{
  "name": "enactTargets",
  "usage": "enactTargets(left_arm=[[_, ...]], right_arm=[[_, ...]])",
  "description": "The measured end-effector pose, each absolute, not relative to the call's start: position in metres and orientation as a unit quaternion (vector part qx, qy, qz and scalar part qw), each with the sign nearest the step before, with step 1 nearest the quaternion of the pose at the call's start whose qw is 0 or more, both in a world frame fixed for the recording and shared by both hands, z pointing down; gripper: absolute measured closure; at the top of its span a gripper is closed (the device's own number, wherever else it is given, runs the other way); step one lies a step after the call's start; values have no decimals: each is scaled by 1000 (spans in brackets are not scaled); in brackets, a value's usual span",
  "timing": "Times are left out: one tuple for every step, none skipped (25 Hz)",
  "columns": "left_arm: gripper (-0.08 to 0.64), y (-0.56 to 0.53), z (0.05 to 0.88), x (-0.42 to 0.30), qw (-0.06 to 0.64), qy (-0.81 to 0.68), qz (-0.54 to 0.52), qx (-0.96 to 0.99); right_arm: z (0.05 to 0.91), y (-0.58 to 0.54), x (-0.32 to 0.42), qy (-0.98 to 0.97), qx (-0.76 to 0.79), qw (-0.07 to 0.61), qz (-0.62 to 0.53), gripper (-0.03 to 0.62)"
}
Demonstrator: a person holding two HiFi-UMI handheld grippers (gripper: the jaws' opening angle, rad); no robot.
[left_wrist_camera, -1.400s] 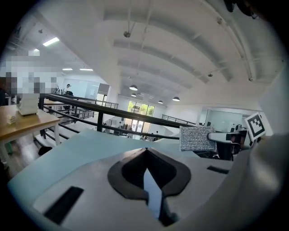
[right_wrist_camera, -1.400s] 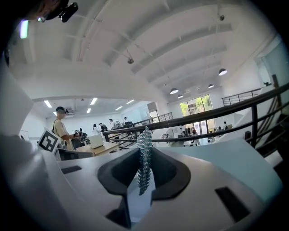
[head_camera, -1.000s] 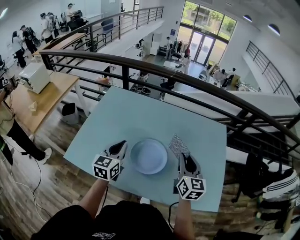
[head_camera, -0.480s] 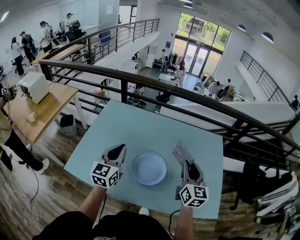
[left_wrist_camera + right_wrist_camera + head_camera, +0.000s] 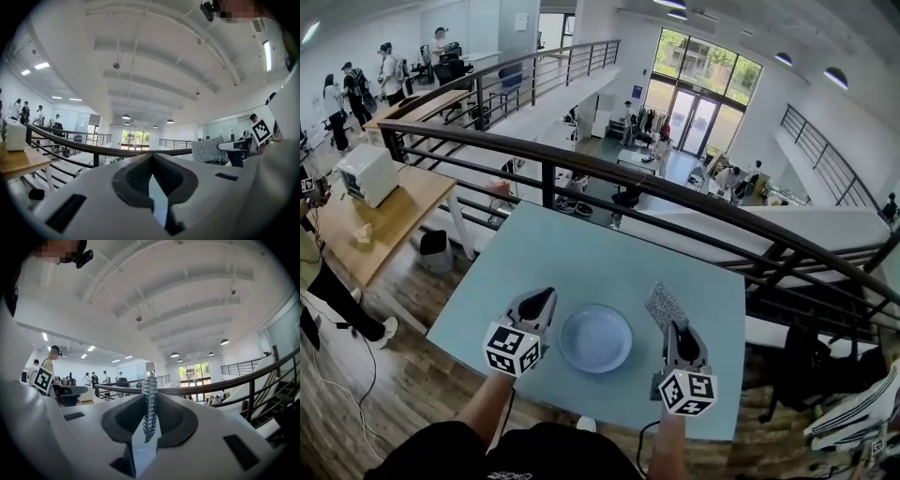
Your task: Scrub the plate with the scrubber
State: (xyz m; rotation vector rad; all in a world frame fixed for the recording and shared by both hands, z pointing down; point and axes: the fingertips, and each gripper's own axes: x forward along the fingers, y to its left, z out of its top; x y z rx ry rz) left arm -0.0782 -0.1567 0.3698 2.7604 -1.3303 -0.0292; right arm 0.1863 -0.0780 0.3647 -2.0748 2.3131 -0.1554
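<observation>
A pale blue round plate (image 5: 596, 338) lies on the light blue table (image 5: 581, 253), between my two grippers. My left gripper (image 5: 538, 301) hovers just left of the plate, jaws shut with nothing between them (image 5: 150, 170). My right gripper (image 5: 673, 326) is to the plate's right, shut on a silvery mesh scrubber (image 5: 666, 306) that sticks out forward and up from the jaws. In the right gripper view the scrubber (image 5: 149, 405) shows edge-on, pinched between the dark pads. In the left gripper view the scrubber (image 5: 208, 149) appears at the right.
The table stands against a dark metal railing (image 5: 675, 192) with an open drop to a lower floor behind it. A wooden desk (image 5: 380, 211) with a white box (image 5: 364, 172) stands to the left. Several people stand far off at the upper left.
Both grippers have barely moved relative to the plate; the head view shifted slightly. The scrubber stays held in the right gripper.
</observation>
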Motion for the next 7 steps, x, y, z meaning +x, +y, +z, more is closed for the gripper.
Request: enactTargets(left_arm=[[552, -156, 370, -77, 39, -434, -10, 900], [552, -156, 369, -76, 39, -435, -10, 899], [552, -157, 369, -75, 39, -436, -11, 899], [552, -157, 368, -74, 38, -437, -12, 899], [552, -158, 367, -72, 38, -437, -13, 899], [552, -158, 365, -70, 37, -437, -14, 899], [552, -159, 364, -68, 36, -437, -14, 899]], right_arm=[[364, -77, 188, 744, -667, 15, -50, 517], [363, -77, 190, 743, -667, 15, -49, 518], [363, -77, 191, 743, -667, 15, -48, 518], [362, -77, 193, 743, -667, 14, -47, 518], [362, -78, 196, 743, -668, 14, -47, 518], [362, -78, 198, 743, -668, 13, -46, 518], [361, -78, 201, 742, -668, 13, -46, 518]])
